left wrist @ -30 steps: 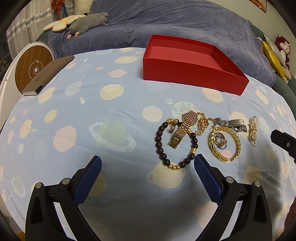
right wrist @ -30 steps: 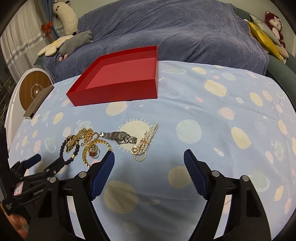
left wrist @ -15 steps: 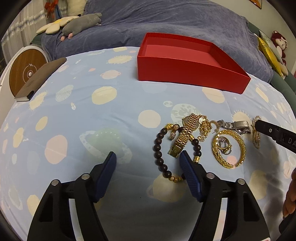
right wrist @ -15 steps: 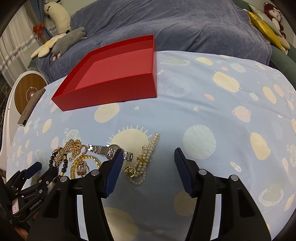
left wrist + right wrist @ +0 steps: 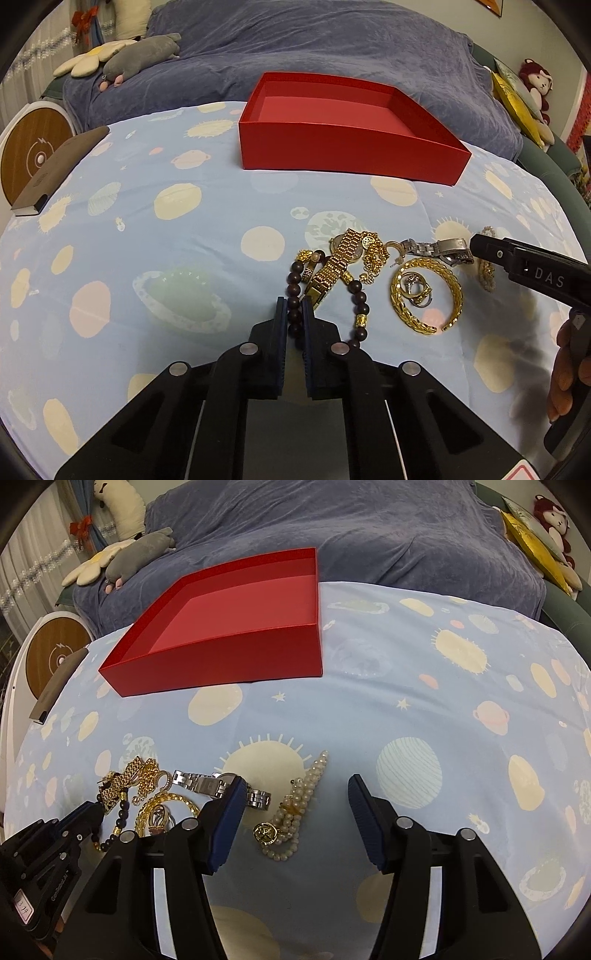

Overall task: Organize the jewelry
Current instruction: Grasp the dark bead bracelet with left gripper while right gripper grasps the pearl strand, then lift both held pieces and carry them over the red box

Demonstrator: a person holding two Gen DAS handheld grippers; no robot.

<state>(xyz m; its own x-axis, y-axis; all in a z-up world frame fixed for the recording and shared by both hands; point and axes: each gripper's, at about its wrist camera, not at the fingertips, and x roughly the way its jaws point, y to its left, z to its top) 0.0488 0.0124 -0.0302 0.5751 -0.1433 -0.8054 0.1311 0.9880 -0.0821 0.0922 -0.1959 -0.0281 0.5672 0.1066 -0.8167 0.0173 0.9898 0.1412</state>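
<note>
The left gripper (image 5: 294, 314) has just closed its jaws on the dark bead bracelet (image 5: 360, 306), which lies on the patterned cloth (image 5: 147, 229) before the empty red box (image 5: 351, 155). To its right, the right gripper (image 5: 295, 812) stands open, straddling the pearl bracelet (image 5: 295, 808) without touching it.

Jewelry pile (image 5: 376, 273) lies on the cloth (image 5: 147, 229), before the box (image 5: 347, 147).
</note>
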